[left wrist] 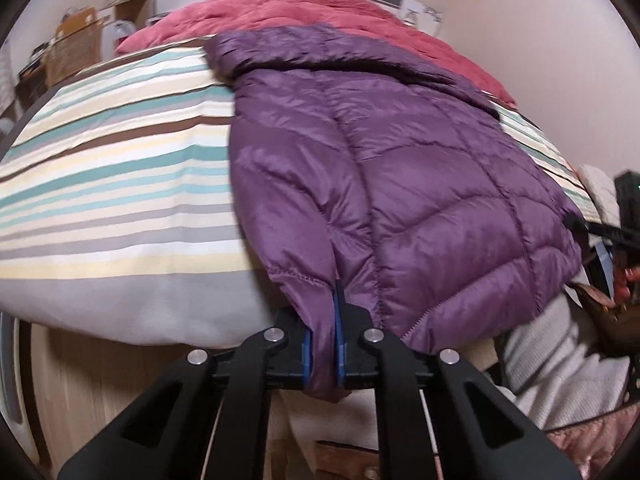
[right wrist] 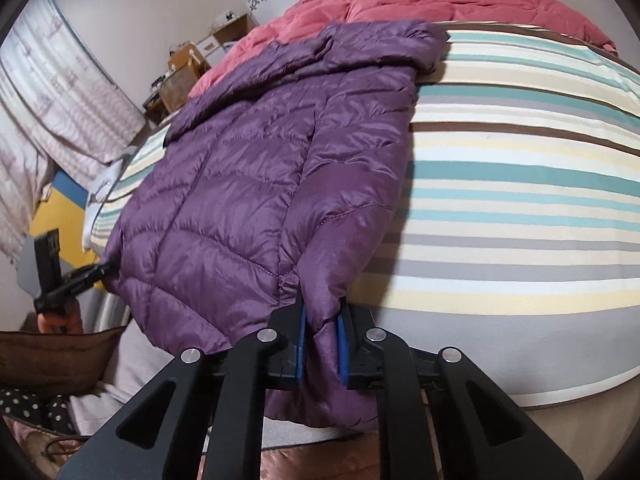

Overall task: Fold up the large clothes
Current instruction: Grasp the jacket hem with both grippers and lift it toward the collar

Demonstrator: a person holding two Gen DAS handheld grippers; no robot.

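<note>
Left gripper clamped on the purple jacket hem, right gripper likewise (pads apparently pinching fabric), striped bed beneath.

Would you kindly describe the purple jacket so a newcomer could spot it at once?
Start at the striped bed. Two puffy jackets lie on it: the purple jacket is at the near edge, its hem hanging over, in front of the pink jacket. It alone is glossy purple with quilted seams.

Glossy quilted purple jacket on matt (striped) cotton bedcover.
</note>
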